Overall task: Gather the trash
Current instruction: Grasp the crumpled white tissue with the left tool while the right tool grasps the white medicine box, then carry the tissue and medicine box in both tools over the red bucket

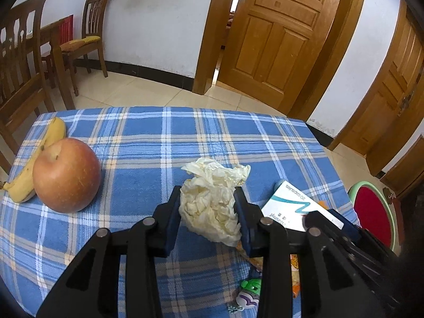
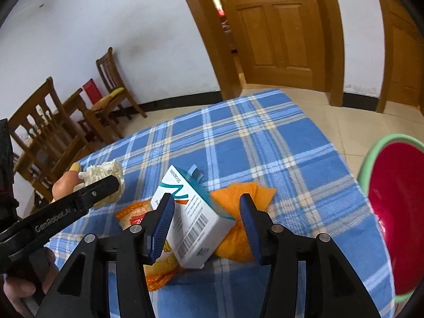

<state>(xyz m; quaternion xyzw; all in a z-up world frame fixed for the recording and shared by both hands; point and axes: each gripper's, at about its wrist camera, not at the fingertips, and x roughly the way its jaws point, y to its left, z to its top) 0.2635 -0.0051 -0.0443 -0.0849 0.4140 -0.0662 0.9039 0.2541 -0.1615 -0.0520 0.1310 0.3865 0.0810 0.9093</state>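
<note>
Crumpled tissue (image 1: pixel 212 198), pale cream, sits between the fingers of the left tongs (image 1: pixel 209 206), which pinch it from both sides over the blue plaid cloth of the bench (image 1: pixel 148 143). Whether the wad is lifted clear of the cloth or touches it cannot be told. From the right wrist view the same wad (image 2: pixel 106 177) shows at the far left, clamped at the tip of the left tongs (image 2: pixel 111 185).

To the left of the tissue stand a red-orange apple (image 1: pixel 66 175) and, just behind and touching it, a yellow banana (image 1: pixel 39 159).

The right tongs (image 2: pixel 206 220) are spread wide, holding nothing, with their blue pads on either side of a white medicine box (image 2: pixel 193 222) marked "20 capsules". The left pad lies close against the box; the right pad is apart from it. The box leans tilted on an orange snack wrapper (image 2: pixel 135 212) on its left and an orange pouch (image 2: pixel 238 201) on its right.

Beyond the right edge of the bench a red bin with a green rim (image 2: pixel 392 201) stands, open side toward the camera. A small green and purple toy (image 1: pixel 249 291) lies near the front edge.
</note>
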